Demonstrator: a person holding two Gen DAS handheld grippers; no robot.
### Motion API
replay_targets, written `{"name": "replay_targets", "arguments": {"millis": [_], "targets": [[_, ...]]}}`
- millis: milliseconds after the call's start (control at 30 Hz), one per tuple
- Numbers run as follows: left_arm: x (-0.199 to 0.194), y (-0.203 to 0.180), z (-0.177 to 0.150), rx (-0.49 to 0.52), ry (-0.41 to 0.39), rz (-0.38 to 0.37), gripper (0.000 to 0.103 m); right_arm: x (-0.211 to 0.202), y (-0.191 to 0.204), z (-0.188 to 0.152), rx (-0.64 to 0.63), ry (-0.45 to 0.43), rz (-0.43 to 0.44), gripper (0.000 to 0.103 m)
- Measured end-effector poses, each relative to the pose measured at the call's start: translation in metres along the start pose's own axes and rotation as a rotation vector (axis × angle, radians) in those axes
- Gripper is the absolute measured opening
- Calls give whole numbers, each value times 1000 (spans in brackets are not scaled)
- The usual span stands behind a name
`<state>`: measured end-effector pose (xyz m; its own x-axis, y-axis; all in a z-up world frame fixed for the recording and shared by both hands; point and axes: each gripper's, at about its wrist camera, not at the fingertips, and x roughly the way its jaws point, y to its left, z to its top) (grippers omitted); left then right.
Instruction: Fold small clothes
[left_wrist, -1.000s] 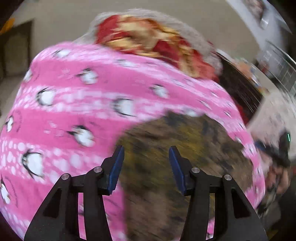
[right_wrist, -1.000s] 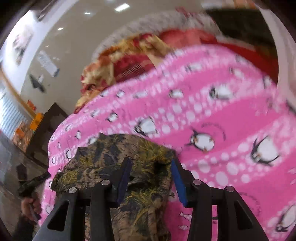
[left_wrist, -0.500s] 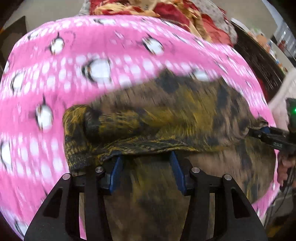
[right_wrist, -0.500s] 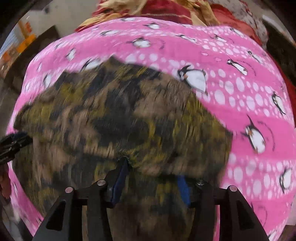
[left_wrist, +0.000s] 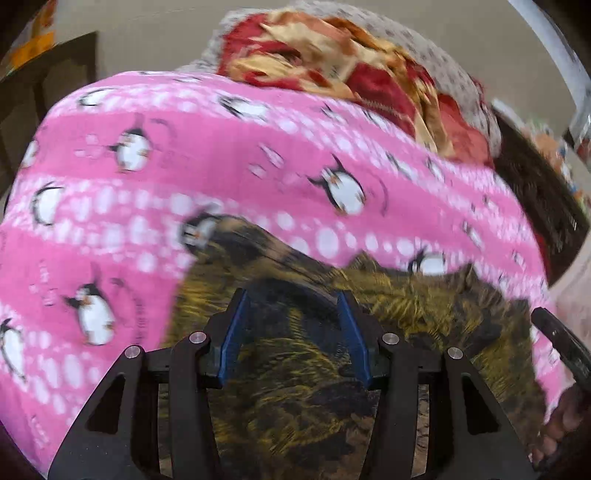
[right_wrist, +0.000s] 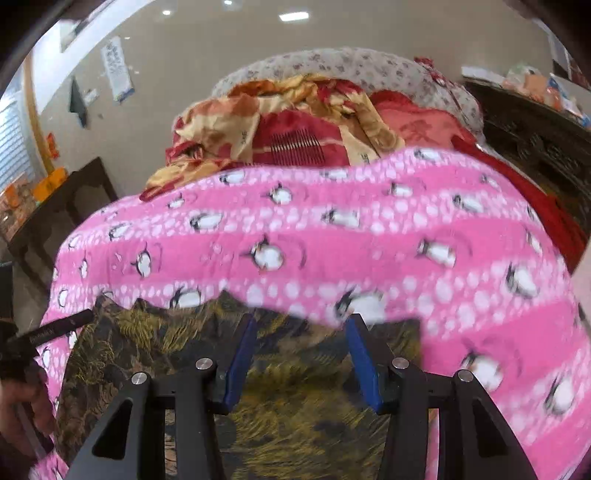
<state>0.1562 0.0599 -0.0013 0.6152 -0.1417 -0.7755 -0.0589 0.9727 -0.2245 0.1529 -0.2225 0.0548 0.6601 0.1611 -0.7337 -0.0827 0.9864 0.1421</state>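
A small dark garment with a yellow-and-brown print (left_wrist: 406, 314) lies on a pink penguin blanket (left_wrist: 221, 166); it also shows in the right wrist view (right_wrist: 147, 350). My left gripper (left_wrist: 293, 299) is open just above the garment, its blue-padded jaws apart with nothing between them. My right gripper (right_wrist: 301, 325) is open too, over the garment near its far edge. Each gripper shows at the edge of the other's view: the right one (left_wrist: 561, 343), the left one (right_wrist: 48, 328).
The pink penguin blanket (right_wrist: 332, 240) covers a bed. A red-and-gold quilt (right_wrist: 277, 122) and a grey floral cover (right_wrist: 351, 66) are piled at the far end. A dark wooden cabinet (right_wrist: 535, 118) stands at the right, a dark table (right_wrist: 55, 206) at the left.
Both grippers have pulled back and tilted up from the garment. The fold they hung over half a second ago now lies flat on the blanket.
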Motion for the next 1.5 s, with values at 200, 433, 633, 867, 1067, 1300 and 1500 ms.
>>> {"name": "replay_targets", "arguments": {"millis": [200, 433, 633, 867, 1067, 1300, 1500], "targets": [[-1, 31, -35, -11, -89, 49, 49, 47, 1, -36, -152, 167, -109, 49], [5, 30, -31, -5, -66, 68, 50, 39, -78, -27, 147, 144, -127, 47], [11, 28, -30, -1, -57, 67, 52, 35, 9, -17, -83, 103, 162, 49], [16, 24, -28, 10, -52, 80, 52, 86, -23, -10, 41, 155, 144, 0], [18, 25, -26, 1, -53, 64, 53, 80, -11, -8, -43, 158, 62, 0], [20, 24, -25, 6, -52, 65, 54, 57, 32, -10, -151, 109, 117, 6], [23, 23, -23, 10, -50, 67, 56, 84, 25, -20, -113, 136, 64, 7]]}}
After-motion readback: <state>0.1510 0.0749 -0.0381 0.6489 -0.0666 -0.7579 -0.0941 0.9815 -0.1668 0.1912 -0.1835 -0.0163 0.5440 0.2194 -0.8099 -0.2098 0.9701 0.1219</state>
